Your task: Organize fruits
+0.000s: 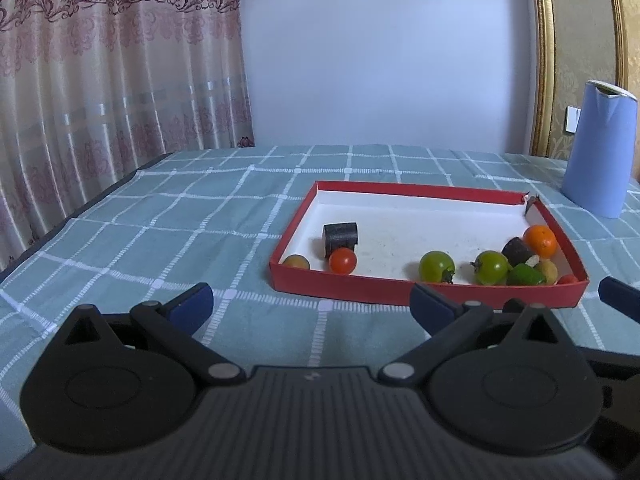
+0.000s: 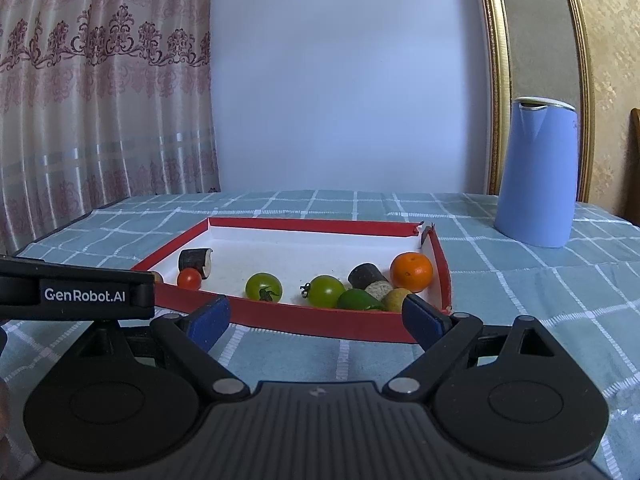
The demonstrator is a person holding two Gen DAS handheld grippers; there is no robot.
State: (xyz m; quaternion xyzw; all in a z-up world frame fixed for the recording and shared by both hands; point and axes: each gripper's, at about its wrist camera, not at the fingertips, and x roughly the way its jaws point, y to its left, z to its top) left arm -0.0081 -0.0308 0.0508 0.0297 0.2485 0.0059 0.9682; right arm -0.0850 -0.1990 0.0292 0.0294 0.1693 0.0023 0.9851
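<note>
I had the left gripper [image 1: 311,302] low over the bench [image 1: 160,232], its blue-padded fingers [image 1: 192,304] spread wide apart with nothing between them but checked cloth. They touched nothing that I could see. The right gripper [image 2: 316,316] sat the same way, its fingers [image 2: 210,318] wide apart and empty, and the nearer one on the right of the frame overlapped the front wall of the red tray [image 2: 304,322] in the picture, though I could not tell whether it touched. In the left wrist view the red tray [image 1: 360,290] lay in the centre right of the frame, just beyond the fingertips. Inside it, toward the left end, a dark cylinder [image 1: 340,238] lay beside a red tomato [image 1: 343,261], with a yellowish fruit [image 1: 296,261] in the near left corner. Two green tomatoes [image 1: 437,266] sat along the front wall at centre, and at the right end an orange [image 1: 540,241] crowded against a second dark piece [image 1: 517,251], a green fruit [image 1: 527,275] and a pale yellow one [image 1: 549,270]. A small red fruit [image 1: 568,279] peeked over the wall in the near right corner. A blue jug [image 1: 598,148] stood on the bench at the right edge of the frame, well apart from the tray. In the right wrist view, the left gripper's body with its GenRobot.AI label [image 2: 84,295] crossed the left edge.
</note>
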